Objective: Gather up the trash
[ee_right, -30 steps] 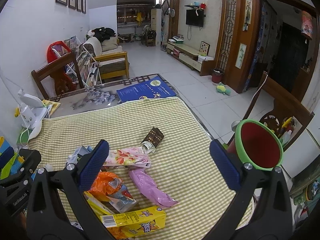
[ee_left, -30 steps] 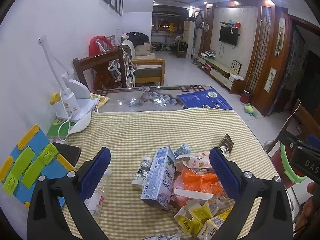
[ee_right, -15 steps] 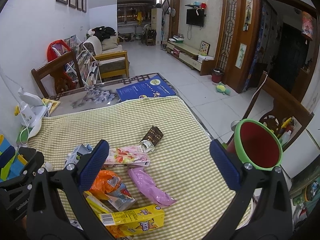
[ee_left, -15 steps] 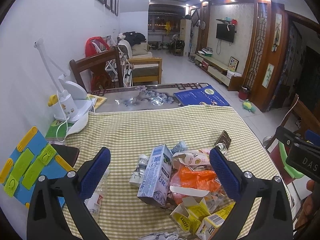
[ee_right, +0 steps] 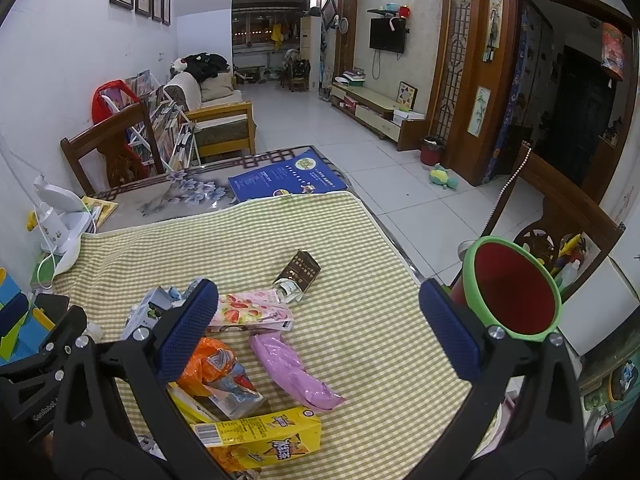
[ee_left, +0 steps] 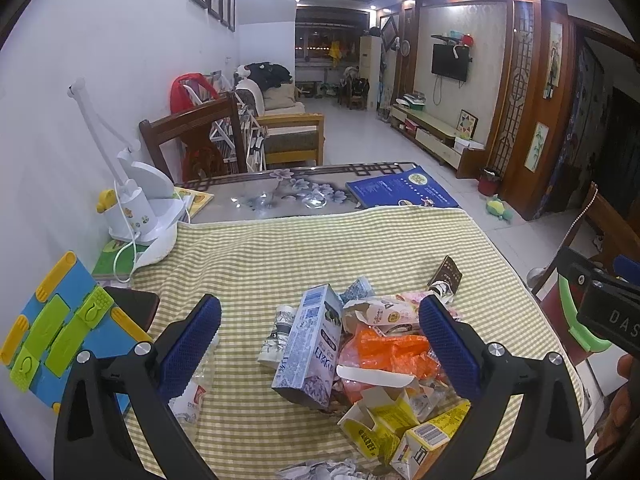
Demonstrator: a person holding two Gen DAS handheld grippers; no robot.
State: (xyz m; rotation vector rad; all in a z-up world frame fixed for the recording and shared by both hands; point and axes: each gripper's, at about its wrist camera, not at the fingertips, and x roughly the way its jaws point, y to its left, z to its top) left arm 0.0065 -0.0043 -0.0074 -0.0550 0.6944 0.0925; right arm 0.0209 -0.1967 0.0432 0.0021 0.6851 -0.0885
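A heap of trash lies on the checked tablecloth [ee_left: 280, 256]. In the left wrist view a pale blue milk carton [ee_left: 310, 342] stands tilted beside an orange plastic bag [ee_left: 388, 350] and torn yellow cartons [ee_left: 400, 428]. My left gripper [ee_left: 320, 344] is open above the heap, its blue pads either side of the carton. In the right wrist view I see a pink wrapper [ee_right: 294, 372], a strawberry-print packet [ee_right: 252, 312], a brown box [ee_right: 302, 270] and a yellow carton [ee_right: 260, 434]. My right gripper [ee_right: 318, 330] is open over them. A red bin with a green rim [ee_right: 516, 286] stands off the table's right edge.
A white desk lamp [ee_left: 140, 200], a blue and green toy board [ee_left: 52, 336] and a dark phone [ee_left: 132, 306] sit along the left by the wall. A blue booklet [ee_right: 284, 178] lies at the table's far end. Wooden chairs [ee_right: 116, 148] stand behind and to the right.
Both views have shifted slightly; the trash heap sits a little higher and further in the left wrist view. Both grippers stayed open and nothing was picked up.
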